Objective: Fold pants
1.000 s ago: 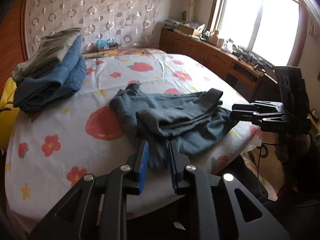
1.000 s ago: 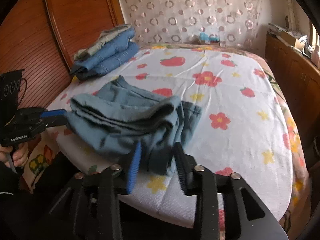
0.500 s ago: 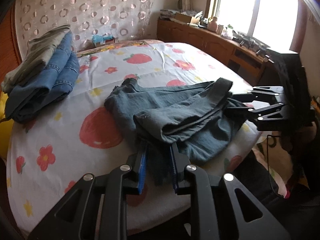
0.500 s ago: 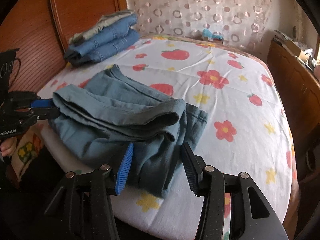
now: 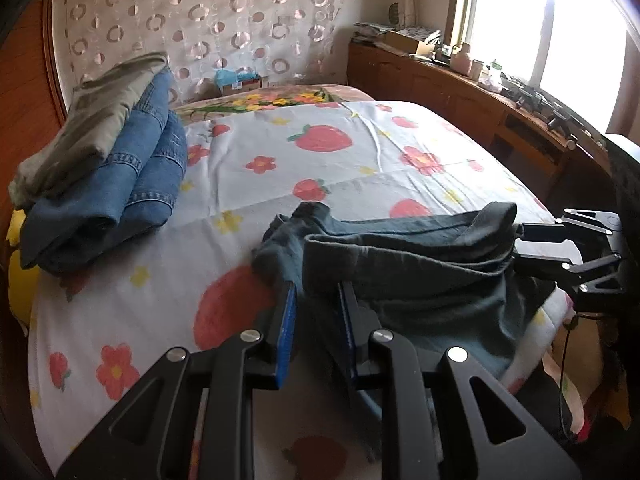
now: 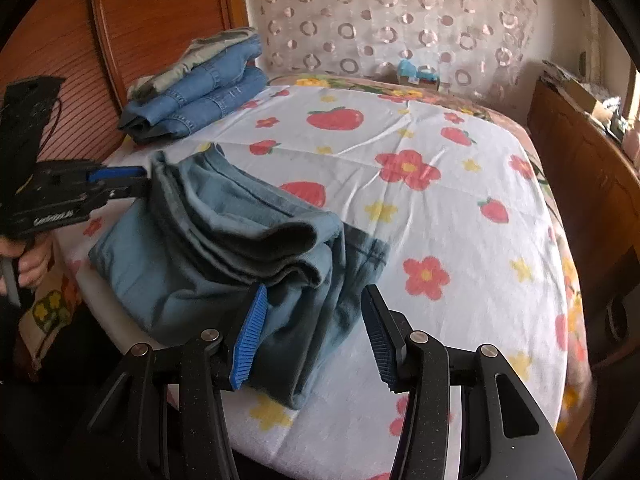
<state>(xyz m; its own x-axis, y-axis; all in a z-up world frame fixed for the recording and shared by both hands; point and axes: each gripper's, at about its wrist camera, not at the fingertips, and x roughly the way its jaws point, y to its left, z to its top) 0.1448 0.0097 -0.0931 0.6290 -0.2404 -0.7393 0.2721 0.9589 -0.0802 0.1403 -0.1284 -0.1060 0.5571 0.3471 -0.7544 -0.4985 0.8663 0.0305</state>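
Grey-blue pants (image 5: 420, 280) lie bunched in folded layers at the near edge of the bed (image 5: 360, 152). My left gripper (image 5: 316, 292) is shut on one end of the bundle, with cloth pinched between its blue pads. The right wrist view shows that gripper (image 6: 136, 182) at the left end of the pants (image 6: 200, 248), held by a person's hand (image 6: 32, 264). My right gripper (image 6: 314, 292) straddles the other end. Its jaws stand wide, with thick folds lying between them and no pad pressing. In the left wrist view the right gripper (image 5: 520, 244) meets the raised fold.
A stack of folded blue jeans (image 5: 132, 184) topped by an olive garment (image 5: 104, 108) sits at the bed's far left, by the wooden headboard (image 6: 140, 20). A wooden cabinet (image 5: 460, 92) runs along the right side under the window. A small box (image 5: 238, 80) stands beyond the bed.
Both grippers have moved forward over the bed, the left one farther, carrying its end of the pants onto the sheet. The right jaws stand slightly wider than a second ago.
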